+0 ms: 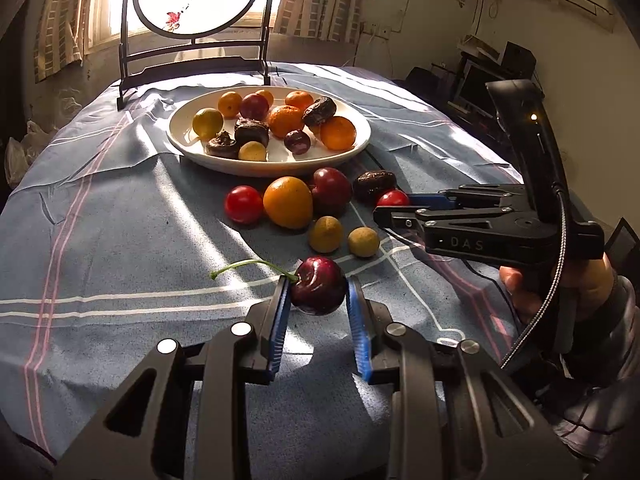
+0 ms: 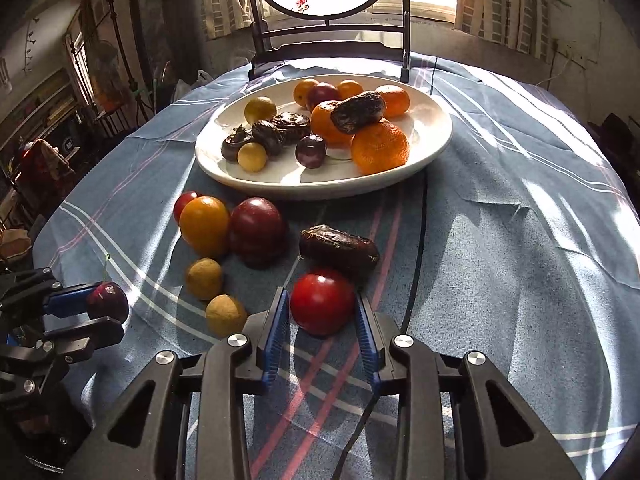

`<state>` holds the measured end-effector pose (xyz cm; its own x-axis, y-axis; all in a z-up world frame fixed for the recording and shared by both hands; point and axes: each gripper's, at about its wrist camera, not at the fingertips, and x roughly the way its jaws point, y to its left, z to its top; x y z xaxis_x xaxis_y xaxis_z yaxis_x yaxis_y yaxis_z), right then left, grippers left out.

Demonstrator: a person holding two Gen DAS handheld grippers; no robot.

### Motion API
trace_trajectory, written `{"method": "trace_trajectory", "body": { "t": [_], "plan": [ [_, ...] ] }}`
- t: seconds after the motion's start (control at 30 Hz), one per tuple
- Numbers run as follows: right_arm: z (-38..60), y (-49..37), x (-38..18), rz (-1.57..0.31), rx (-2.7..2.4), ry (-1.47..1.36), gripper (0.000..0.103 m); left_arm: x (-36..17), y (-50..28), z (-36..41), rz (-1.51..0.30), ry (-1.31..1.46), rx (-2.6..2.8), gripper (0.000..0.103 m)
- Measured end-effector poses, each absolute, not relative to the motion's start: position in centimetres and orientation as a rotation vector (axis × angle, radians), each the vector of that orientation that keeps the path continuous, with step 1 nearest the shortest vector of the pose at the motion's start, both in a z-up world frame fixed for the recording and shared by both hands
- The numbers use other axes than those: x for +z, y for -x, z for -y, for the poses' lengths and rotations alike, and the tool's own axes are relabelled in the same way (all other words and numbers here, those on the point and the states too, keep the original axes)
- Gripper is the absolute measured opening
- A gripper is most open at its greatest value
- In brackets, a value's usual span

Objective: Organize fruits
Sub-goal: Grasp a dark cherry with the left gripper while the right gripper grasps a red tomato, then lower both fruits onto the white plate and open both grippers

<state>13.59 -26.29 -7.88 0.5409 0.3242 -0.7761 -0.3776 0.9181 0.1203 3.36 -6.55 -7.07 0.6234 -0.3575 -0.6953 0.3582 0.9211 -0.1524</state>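
My left gripper (image 1: 318,290) is shut on a dark red cherry (image 1: 319,285) with a green stem, just above the blue cloth; it also shows in the right wrist view (image 2: 107,302). My right gripper (image 2: 322,304) is shut on a red cherry tomato (image 2: 322,303), which shows in the left wrist view (image 1: 393,199). A white plate (image 2: 424,120) behind holds several oranges, dates, cherries and small yellow fruits. Loose on the cloth lie a date (image 2: 339,247), a dark plum (image 2: 258,226), an orange fruit (image 2: 205,225), a red tomato (image 1: 243,204) and two small yellow fruits (image 2: 203,278) (image 2: 225,314).
A blue striped tablecloth (image 2: 520,260) covers the round table. A black-framed round screen ornament (image 2: 328,28) stands at the far edge behind the plate, before a bright window. A black cable (image 2: 420,240) runs across the cloth right of the fruits.
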Motion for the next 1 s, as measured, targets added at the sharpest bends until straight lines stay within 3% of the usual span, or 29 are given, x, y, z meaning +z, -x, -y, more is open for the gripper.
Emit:
{"method": "trace_trajectory", "body": {
  "t": [0.4,0.7,1.0],
  "plan": [
    [28.3,-11.8,-4.4,-0.782,0.500,-0.121,0.029,-4.9,-4.7,4.8,-0.753,0.033,-0.404,0.027],
    [30.1,-20.3,-0.5,-0.760,0.471,-0.269,0.029,-1.5,-12.7,4.4,-0.698,-0.019,-0.361,0.027],
    [26.2,-27.1,-2.0,-0.784,0.399,-0.201,0.031,-3.8,-21.5,5.3,-0.780,0.010,-0.310,0.028]
  ]
}}
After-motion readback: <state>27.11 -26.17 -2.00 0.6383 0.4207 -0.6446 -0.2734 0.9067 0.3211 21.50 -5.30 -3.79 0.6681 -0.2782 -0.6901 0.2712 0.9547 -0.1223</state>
